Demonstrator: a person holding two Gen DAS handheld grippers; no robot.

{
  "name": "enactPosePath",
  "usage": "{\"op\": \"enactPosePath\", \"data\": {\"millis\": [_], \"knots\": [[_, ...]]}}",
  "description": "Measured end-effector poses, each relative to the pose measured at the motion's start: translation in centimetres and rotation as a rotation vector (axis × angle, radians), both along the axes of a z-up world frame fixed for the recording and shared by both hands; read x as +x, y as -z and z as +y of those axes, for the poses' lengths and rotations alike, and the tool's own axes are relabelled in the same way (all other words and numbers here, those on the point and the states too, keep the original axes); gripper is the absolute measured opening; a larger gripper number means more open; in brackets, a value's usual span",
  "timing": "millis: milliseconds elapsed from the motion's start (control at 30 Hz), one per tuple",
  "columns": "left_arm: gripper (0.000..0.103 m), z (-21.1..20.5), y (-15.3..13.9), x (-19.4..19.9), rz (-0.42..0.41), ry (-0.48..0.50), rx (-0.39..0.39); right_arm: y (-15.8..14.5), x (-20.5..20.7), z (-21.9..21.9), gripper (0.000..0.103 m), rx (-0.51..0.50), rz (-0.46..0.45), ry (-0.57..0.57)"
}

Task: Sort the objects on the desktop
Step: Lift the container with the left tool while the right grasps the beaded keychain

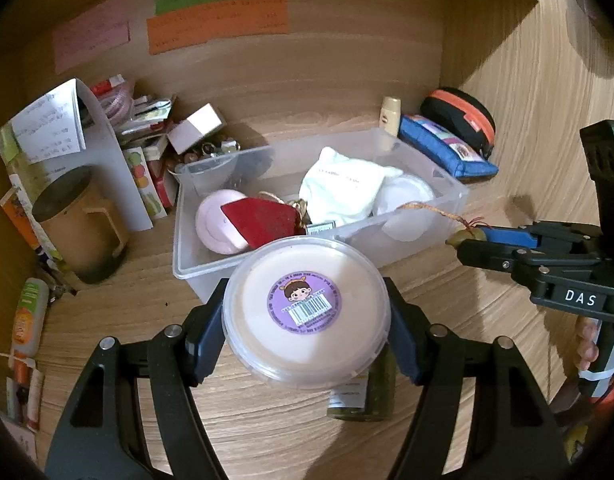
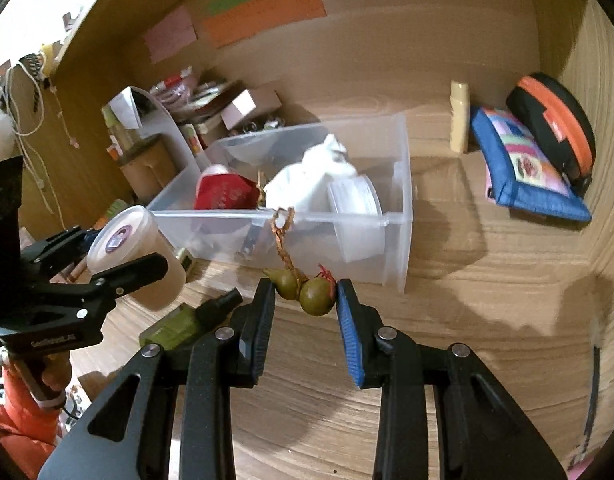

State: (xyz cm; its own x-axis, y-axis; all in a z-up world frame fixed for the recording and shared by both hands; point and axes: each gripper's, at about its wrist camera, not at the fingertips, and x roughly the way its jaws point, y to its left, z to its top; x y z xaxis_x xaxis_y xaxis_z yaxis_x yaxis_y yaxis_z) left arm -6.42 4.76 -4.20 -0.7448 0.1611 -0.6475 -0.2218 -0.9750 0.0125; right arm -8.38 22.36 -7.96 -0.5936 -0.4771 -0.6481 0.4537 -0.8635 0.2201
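My left gripper [image 1: 305, 300] is shut on a round white tub [image 1: 307, 312] with a purple barcode sticker on its lid, held above the desk in front of the clear plastic bin [image 1: 435, 212]. From the right wrist, that tub [image 2: 135, 248] hangs at the left. My right gripper [image 2: 305, 286] is shut on a small green gourd charm [image 2: 315, 298]. Its braided cord [image 2: 281, 240] trails up over the front wall of the bin [image 2: 403, 216]. In the left wrist view the right gripper [image 1: 467, 242] and charm [image 1: 465, 236] sit just right of the bin.
The bin holds a red piece [image 1: 259, 220], a pink disc, a white cloth bag [image 1: 343, 188] and white lids. A green bottle [image 2: 179, 324] lies on the desk under the tub. A brown mug [image 1: 79, 224] and clutter stand left; a blue pouch [image 2: 523, 164] and a black-orange case [image 2: 555, 128] right.
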Motion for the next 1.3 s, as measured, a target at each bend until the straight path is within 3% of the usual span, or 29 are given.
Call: {"op": "enactPosePath", "data": {"millis": [467, 1000, 1167, 1300], "knots": [[0.07, -2.4, -2.2, -0.5, 0.024, -0.021, 0.036, -2.7, -0.8, -0.9, 0.026, -0.002, 0.071, -0.048], [0.07, -4.6, -1.5, -0.4, 0.007, -0.053, 0.073, 4.3, -3.5, -5.5, 0.027, 0.162, -0.102, -0.142], [0.07, -5.3, -1.2, -0.2, 0.003, -0.06, 0.075, 5.0, -4.3, -6.2, 0.039, 0.172, -0.124, -0.136], [0.07, -5.7, -1.0, -0.2, 0.001, -0.062, 0.088, 4.9, -4.2, -6.8, 0.042, 0.195, -0.113, -0.135]]}}
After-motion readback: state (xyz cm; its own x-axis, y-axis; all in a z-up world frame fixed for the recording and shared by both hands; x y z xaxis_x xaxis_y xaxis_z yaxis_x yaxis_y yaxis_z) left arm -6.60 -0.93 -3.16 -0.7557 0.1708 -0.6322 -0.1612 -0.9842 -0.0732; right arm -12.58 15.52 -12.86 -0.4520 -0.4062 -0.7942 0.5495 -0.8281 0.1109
